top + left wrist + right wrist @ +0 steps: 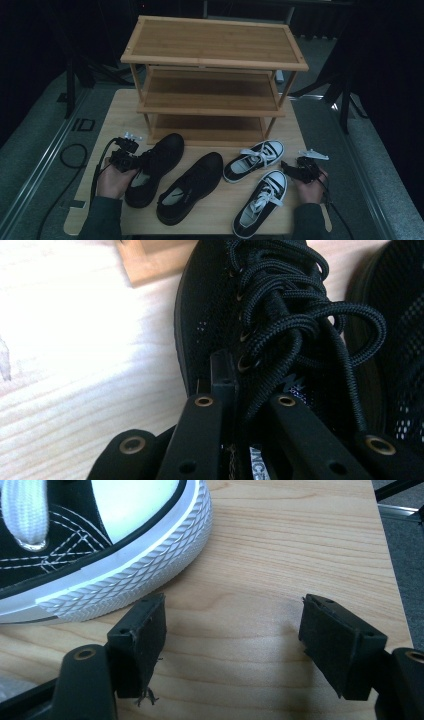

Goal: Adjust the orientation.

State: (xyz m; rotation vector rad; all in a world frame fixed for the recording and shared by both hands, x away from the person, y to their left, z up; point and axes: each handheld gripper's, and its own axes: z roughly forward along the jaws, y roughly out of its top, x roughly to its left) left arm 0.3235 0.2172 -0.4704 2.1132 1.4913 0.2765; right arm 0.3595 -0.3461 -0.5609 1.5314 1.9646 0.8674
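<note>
pinching the side of the left black shoe [153, 167] beside its laces, my left gripper [235, 390] has its fingers clamped on the shoe's upper. that shoe lies on the table [215, 212] in front of the wooden rack [212, 75], just beside its twin [190, 187]. my right gripper [232, 640] rests with its fingers apart over bare table, near the toe of a black-and-white sneaker [100, 545].

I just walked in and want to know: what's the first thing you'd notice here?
A three-shelf bamboo rack stands at the table's far edge. Before it lie two black mesh shoes and two black-and-white canvas sneakers. The left gripper clamps the left black mesh shoe; the right gripper gapes open.
</note>
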